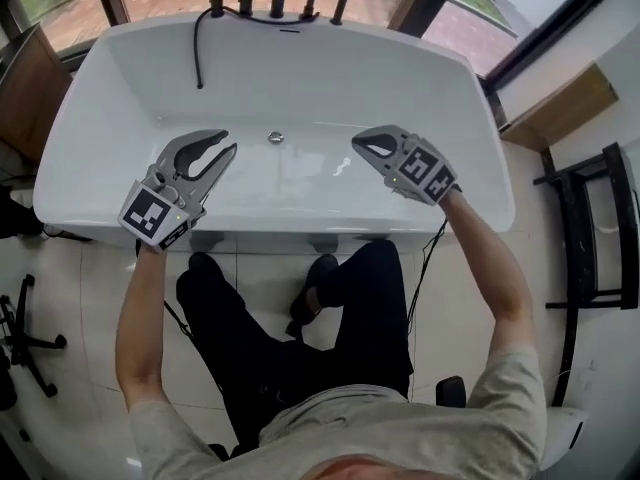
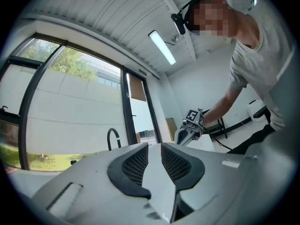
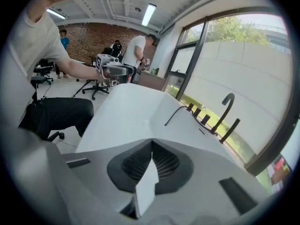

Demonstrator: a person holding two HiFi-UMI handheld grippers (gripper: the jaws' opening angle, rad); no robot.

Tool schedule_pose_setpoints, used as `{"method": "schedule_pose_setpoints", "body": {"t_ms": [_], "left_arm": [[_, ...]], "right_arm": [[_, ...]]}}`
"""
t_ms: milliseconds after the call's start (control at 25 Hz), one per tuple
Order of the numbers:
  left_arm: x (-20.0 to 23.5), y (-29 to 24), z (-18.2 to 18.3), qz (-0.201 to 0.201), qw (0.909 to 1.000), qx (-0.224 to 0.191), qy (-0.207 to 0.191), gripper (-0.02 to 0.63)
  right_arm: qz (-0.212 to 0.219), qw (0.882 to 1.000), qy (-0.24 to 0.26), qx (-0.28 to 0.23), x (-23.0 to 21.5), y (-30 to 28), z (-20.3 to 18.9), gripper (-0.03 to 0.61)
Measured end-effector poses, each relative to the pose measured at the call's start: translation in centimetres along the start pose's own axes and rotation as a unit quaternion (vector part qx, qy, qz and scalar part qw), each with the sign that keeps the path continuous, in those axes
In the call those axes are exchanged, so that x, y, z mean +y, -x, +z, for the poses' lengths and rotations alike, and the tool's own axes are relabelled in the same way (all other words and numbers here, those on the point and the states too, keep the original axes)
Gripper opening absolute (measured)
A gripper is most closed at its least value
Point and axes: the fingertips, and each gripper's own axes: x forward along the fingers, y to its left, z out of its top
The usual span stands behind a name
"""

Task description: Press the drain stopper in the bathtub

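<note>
Inside the white bathtub (image 1: 75,138) by the window, the round drain stopper (image 1: 275,137) is sitting untouched between the left tongs (image 1: 226,146), hovering narrowly parted and empty, and the right tongs (image 1: 358,141), hovering closed on nothing.

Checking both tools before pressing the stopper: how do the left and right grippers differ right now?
The left gripper has its jaws slightly apart; the right gripper has jaws that meet at the tips. The left gripper is left of the drain stopper, the right gripper right of it. Both hold nothing.
</note>
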Motion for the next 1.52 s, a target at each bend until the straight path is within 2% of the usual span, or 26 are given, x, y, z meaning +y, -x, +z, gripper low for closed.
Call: {"method": "schedule_pose_setpoints", "body": {"t_ms": [280, 520, 720, 800, 880, 960, 1040, 1200, 1320, 1440, 1520], "left_arm": [[4.9, -5.6, -7.8, -0.034, 0.999, 0.028, 0.013, 0.094], [7.8, -8.8, -13.0, -0.034, 0.9989, 0.026, 0.021, 0.087], [7.3, -8.9, -12.3, -0.045, 0.9986, 0.012, -0.025, 0.048], [6.7, -8.9, -12.7, -0.055, 0.9976, 0.027, -0.031, 0.048], [6.2, -8.9, -13.1, -0.059, 0.9973, 0.041, -0.019, 0.048], [6.4, -8.9, -13.5, -0.052, 0.9972, 0.052, -0.011, 0.048], [7.0, -8.8, -14.0, -0.032, 0.9967, 0.07, -0.024, 0.048], [8.8, -8.5, -15.0, 0.022, 0.9949, 0.095, -0.025, 0.049], [8.4, -8.3, -15.6, 0.013, 0.9942, 0.107, -0.005, 0.049], [7.4, -8.8, -15.8, -0.008, 0.9931, 0.112, -0.035, 0.049], [7.5, -9.1, -15.9, -0.005, 0.9926, 0.111, -0.048, 0.049]], "right_arm": [[0.017, 0.994, -0.088, 0.055, -4.3, -14.1, -6.1, 0.0], [0.036, 0.987, -0.115, 0.106, -4.9, -24.8, -11.7, 0.0], [0.046, 0.984, -0.102, 0.141, -4.9, -32.5, -15.4, 0.0], [0.045, 0.981, -0.11, 0.154, -4.7, -35.6, -17.1, 0.0], [0.047, 0.978, -0.112, 0.168, -4.2, -38.5, -19.1, 0.0], [0.048, 0.976, -0.103, 0.187, -4.0, -41.1, -21.6, 0.0], [0.043, 0.974, -0.096, 0.199, -4.2, -43.4, -24.0, 0.0], [0.036, 0.973, -0.127, 0.191, -4.5, -46.4, -26.5, 0.0], [0.04, 0.972, -0.146, 0.18, -3.8, -49.1, -28.1, 0.0], [0.036, 0.972, -0.139, 0.185, -4.0, -51.6, -30.1, 0.0], [0.04, 0.973, -0.139, 0.181, -4.1, -52.8, -30.5, 0.0]]}}
